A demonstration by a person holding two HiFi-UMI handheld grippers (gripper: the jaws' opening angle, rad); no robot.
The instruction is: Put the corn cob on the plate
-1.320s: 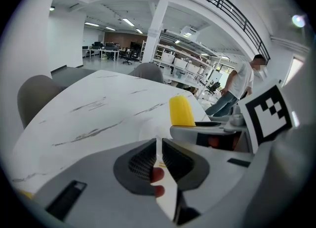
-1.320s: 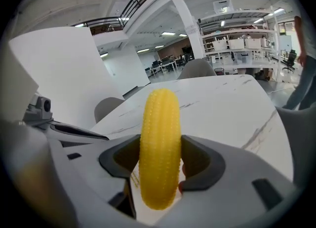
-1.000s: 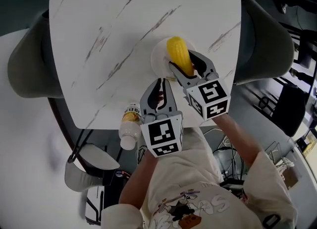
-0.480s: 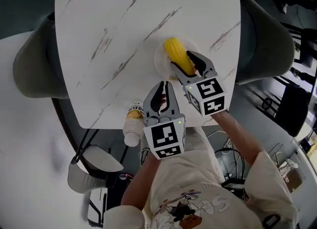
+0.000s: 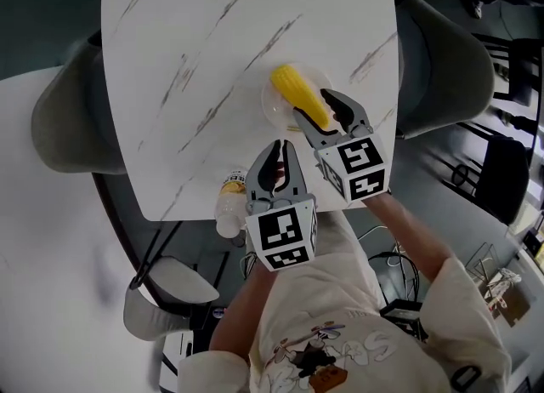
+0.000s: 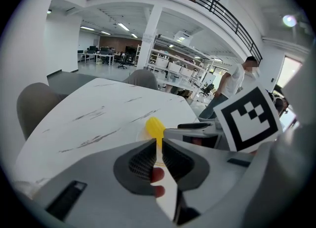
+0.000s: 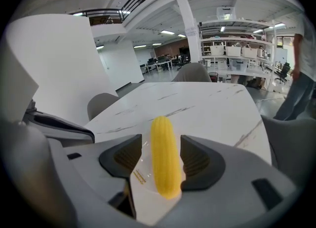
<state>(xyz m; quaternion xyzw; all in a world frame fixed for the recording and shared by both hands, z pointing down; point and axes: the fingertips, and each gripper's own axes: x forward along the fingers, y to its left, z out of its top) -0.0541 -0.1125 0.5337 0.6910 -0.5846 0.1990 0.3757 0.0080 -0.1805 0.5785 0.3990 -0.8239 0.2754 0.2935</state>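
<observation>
As the corn [image 5: 297, 95] lies lengthwise on the plate [image 5: 272, 113], the right gripper [image 5: 313, 106] sits around its near end, jaws spread! Look along those jaws: the yellow cob runs straight up the middle. A sliver of plate shows between it and the left pad, and the right pad is just beside it or touching, too close to call. No squeeze there; the jaws stand apart and the cob rests on the plate. The plate, pale and glossy, sits on the marbled white table [image 5: 187, 59], toward the person's edge and off to the right. Over to the left gripper [image 5: 278, 149]: it hangs just beside the right one, above the table's near edge. Its jaws are drawn nearly together, with only a thin slit between the pads and nothing in them. A bottle [image 5: 228, 210] with a yellow label is at the table's near edge, just left of that gripper. Grey chairs [image 5: 72, 123] flank the table on both sides.
</observation>
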